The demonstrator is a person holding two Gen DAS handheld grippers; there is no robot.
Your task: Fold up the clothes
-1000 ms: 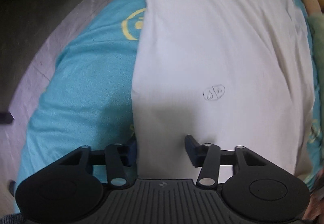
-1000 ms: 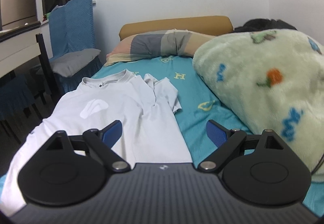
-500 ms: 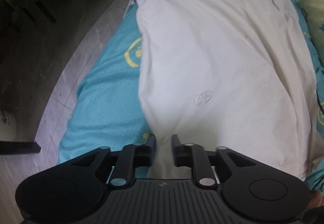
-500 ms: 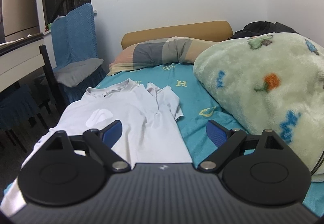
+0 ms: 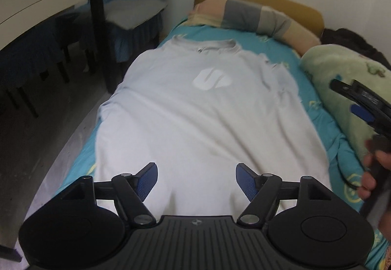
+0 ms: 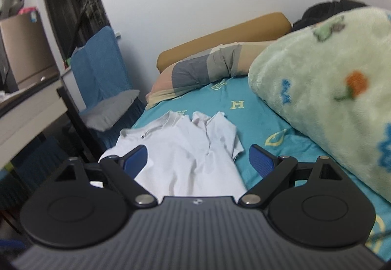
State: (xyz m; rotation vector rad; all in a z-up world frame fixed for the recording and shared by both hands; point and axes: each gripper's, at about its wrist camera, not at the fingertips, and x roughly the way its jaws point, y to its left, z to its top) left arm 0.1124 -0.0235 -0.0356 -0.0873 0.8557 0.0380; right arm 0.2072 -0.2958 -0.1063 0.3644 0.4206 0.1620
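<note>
Left hand-held gripper (image 5: 196,178) wide open, empty, above white shirt's (image 5: 207,118) hem; right hand-held gripper (image 6: 198,160) likewise, sighted beside blanket (image 5: 342,89) only from left view.

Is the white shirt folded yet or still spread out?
Mostly spread: the white shirt lies flat on the bed, logo up; only its right sleeve looks tucked over. Both jaws open, empty.

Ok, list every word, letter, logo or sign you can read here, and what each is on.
"H": yellow letter printed on the teal bedsheet.
White logo on the white T-shirt: a shape, perhaps a "U", no readable word.
Print on the right gripper body: too blurred to read.
</note>
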